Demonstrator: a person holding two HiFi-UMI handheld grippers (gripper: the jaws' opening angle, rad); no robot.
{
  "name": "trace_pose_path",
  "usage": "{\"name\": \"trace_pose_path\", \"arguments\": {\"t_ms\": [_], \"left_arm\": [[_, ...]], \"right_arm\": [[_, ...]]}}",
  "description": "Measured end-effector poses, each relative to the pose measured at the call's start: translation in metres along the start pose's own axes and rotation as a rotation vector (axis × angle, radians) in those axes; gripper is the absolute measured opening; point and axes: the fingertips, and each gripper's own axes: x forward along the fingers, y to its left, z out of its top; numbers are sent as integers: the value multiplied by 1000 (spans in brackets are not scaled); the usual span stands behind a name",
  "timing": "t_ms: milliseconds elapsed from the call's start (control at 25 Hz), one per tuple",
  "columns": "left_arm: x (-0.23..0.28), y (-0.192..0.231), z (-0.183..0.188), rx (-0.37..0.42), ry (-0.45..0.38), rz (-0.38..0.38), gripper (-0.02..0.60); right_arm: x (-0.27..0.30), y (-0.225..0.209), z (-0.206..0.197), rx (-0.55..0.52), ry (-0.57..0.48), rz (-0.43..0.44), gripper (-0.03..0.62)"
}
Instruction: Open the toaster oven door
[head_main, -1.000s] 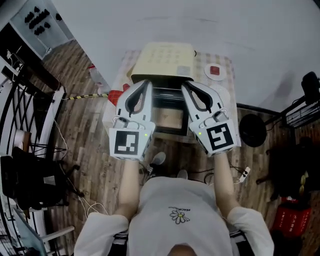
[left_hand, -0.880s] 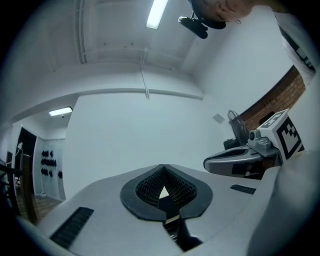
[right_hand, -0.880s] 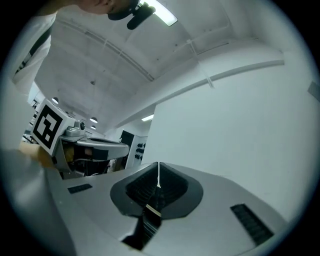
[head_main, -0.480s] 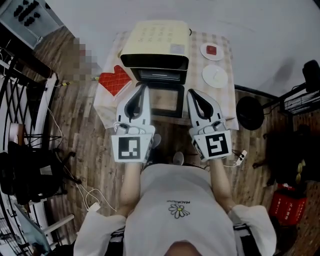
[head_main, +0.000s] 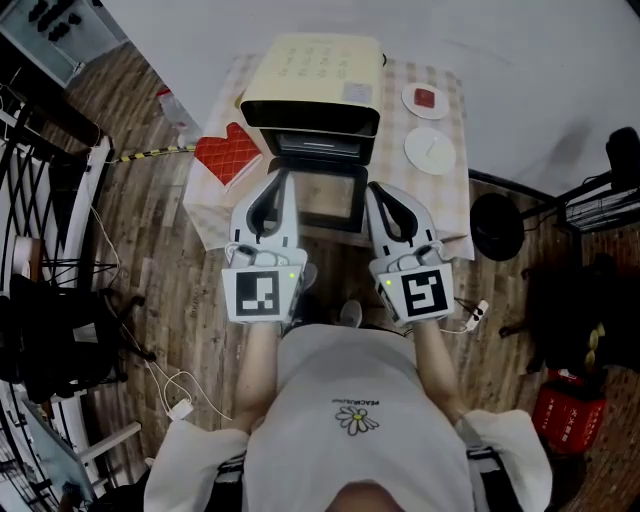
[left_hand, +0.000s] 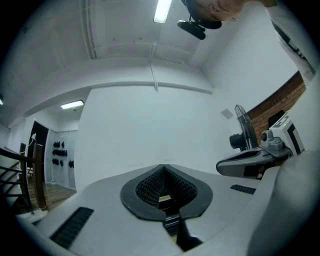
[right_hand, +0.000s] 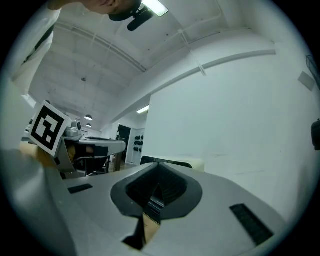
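The cream toaster oven (head_main: 312, 85) stands on a table with a checked cloth (head_main: 455, 200). Its glass door (head_main: 326, 196) is folded down flat toward me, and the dark cavity (head_main: 320, 149) shows above it. My left gripper (head_main: 281, 181) hovers at the door's left front corner, and my right gripper (head_main: 373, 194) at its right front corner. Both are shut with nothing between the jaws. The left gripper view shows the shut left gripper (left_hand: 164, 169) pointing at a white wall. In the right gripper view, the oven's top (right_hand: 175, 163) peeks over the shut right gripper (right_hand: 159, 176).
A red oven mitt (head_main: 228, 152) lies left of the oven. Two small white plates (head_main: 430, 150) sit to its right, the farther one (head_main: 425, 99) carrying something red. A black round stool (head_main: 497, 226) stands right of the table, cables trail on the wooden floor, and a red crate (head_main: 563, 420) is far right.
Both grippers have drawn back from the oven's sides toward my body. The door now lies flat open in front of them.
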Motion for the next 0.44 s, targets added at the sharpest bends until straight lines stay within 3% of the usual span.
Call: {"name": "trace_pose_path", "arguments": {"t_ms": [440], "left_arm": [[-3, 4, -9, -18, 25, 3, 17]], "right_arm": [[-1, -1, -3, 2, 5, -13, 11]]}}
